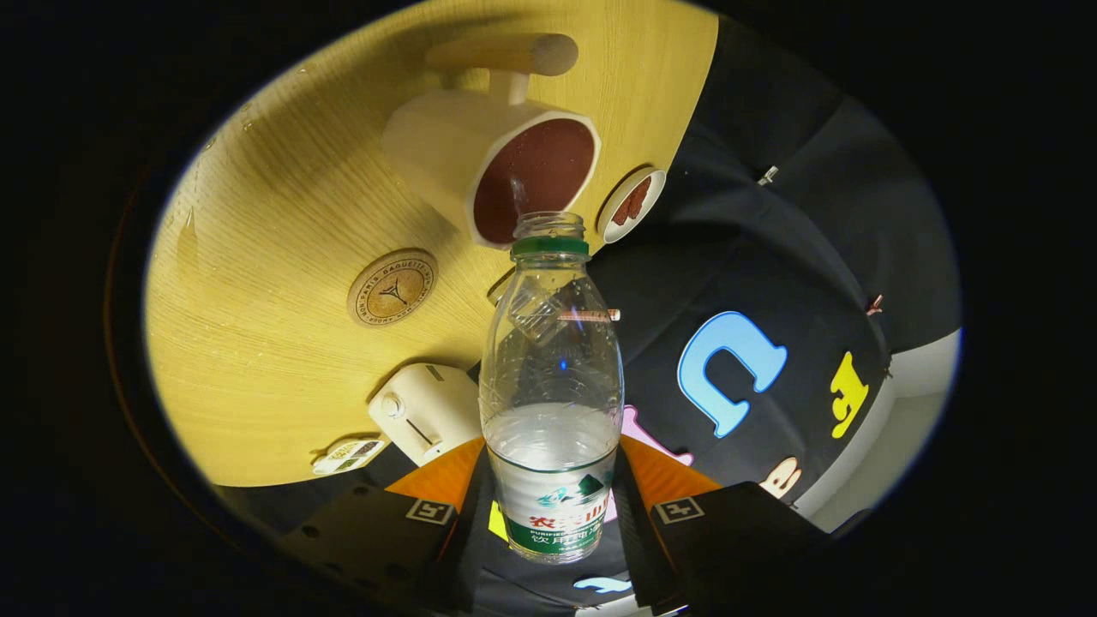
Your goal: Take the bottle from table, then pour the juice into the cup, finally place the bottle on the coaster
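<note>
wooden table point(257, 283), cup point(480, 158), coaster point(392, 287)

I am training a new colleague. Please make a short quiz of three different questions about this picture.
1. True or false: the claw grips the bottle.
2. The bottle's mouth points at: A) the coaster B) the cup C) the white box
3. Fill in: the bottle's cap is ____.

Key: 1 true; 2 B; 3 off
</note>
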The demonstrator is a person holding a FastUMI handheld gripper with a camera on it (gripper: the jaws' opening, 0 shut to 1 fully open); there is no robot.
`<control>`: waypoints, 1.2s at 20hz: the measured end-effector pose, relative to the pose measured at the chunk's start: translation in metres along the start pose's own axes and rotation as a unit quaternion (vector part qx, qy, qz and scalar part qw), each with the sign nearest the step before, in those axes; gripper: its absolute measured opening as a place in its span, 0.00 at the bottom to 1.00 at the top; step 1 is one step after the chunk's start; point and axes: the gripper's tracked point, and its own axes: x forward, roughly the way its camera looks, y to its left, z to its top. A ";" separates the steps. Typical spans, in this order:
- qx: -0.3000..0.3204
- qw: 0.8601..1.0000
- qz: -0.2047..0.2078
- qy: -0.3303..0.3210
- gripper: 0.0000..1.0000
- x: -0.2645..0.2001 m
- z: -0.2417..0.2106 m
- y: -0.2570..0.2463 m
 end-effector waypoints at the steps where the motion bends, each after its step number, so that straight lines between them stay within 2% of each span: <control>1: 0.011 1.000 0.001 0.002 0.69 -0.002 0.000 0.004; 5: 0.094 0.995 0.013 0.012 0.69 -0.005 -0.001 0.025; 8: 0.162 0.987 0.014 0.019 0.69 -0.010 0.001 0.034; 10: 0.222 0.975 0.021 0.017 0.69 -0.011 0.004 0.040; 13: 0.326 0.945 0.036 0.002 0.70 -0.014 0.015 0.047; 15: 0.393 0.919 0.043 -0.014 0.70 -0.011 0.022 0.049; 17: 0.466 0.883 0.055 -0.030 0.70 -0.012 0.030 0.050; 21: 0.614 0.783 0.084 -0.053 0.70 -0.018 0.048 0.055; 24: 0.682 0.724 0.077 -0.072 0.70 -0.018 0.046 0.043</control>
